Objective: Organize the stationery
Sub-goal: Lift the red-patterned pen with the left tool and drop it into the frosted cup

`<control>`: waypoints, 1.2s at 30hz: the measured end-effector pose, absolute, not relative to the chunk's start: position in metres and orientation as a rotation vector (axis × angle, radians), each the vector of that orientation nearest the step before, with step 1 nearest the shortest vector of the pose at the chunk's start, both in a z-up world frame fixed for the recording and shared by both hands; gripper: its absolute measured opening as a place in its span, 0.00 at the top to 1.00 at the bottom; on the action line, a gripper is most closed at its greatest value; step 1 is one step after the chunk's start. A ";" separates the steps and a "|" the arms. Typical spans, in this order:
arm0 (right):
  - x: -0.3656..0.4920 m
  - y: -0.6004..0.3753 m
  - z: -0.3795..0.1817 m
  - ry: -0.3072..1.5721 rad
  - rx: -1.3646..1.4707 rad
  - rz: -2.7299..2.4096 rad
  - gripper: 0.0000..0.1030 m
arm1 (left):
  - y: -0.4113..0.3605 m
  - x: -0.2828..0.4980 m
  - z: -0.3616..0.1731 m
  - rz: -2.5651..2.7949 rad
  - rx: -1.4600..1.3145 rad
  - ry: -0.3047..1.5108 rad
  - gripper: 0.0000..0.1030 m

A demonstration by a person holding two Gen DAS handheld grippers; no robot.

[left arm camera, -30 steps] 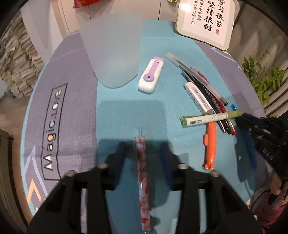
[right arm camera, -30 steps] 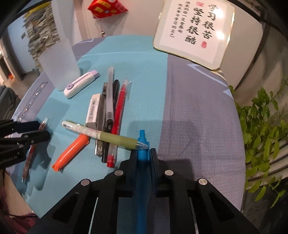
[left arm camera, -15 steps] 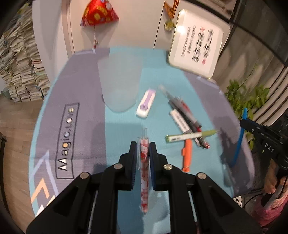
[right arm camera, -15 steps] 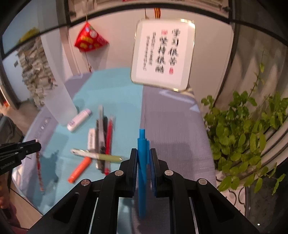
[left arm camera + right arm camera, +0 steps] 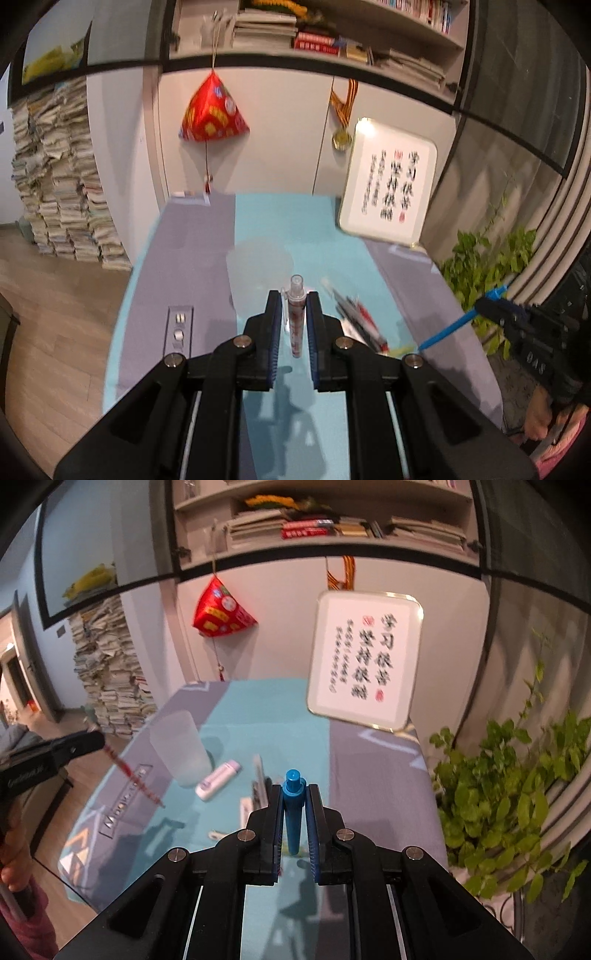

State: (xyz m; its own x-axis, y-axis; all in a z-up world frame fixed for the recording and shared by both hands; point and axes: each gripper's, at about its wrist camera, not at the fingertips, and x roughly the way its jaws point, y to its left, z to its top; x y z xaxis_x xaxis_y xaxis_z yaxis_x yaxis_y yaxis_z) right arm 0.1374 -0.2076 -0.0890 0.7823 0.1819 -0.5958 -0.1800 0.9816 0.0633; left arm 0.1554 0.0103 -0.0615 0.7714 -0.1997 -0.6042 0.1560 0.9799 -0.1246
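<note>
My left gripper [image 5: 293, 295] is shut on a clear pen with a red pattern [image 5: 296, 321], held up off the table mat [image 5: 207, 295]. That left gripper [image 5: 86, 741] shows at the left of the right wrist view, the red pen [image 5: 135, 780] slanting down from it. My right gripper [image 5: 293, 788] is shut on a blue pen [image 5: 293, 812], also in the air. From the left wrist view the right gripper [image 5: 493, 305] is at the right with the blue pen [image 5: 448, 329]. A frosted cup [image 5: 181, 753] [image 5: 258, 269] stands upright on the mat.
A white and purple correction tape [image 5: 218, 778] lies beside the cup. Several pens [image 5: 360, 319] [image 5: 260, 775] lie in a loose pile on the mat. A framed calligraphy board [image 5: 365, 661] leans at the back. A green plant [image 5: 498, 794] stands off the table's right edge.
The left gripper closed on the red-patterned pen. Both grippers have risen from the mat with their pens and tilted up, so the wall and shelves have come into view.
</note>
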 end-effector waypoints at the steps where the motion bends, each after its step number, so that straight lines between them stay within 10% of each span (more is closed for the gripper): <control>1: 0.137 -0.205 -0.087 0.637 0.000 0.198 0.88 | 0.012 0.158 -0.057 -0.188 -0.070 0.651 0.89; 36: 0.160 -0.160 -0.077 0.662 -0.042 0.242 0.88 | 0.053 0.247 -0.093 -0.084 -0.128 0.747 0.89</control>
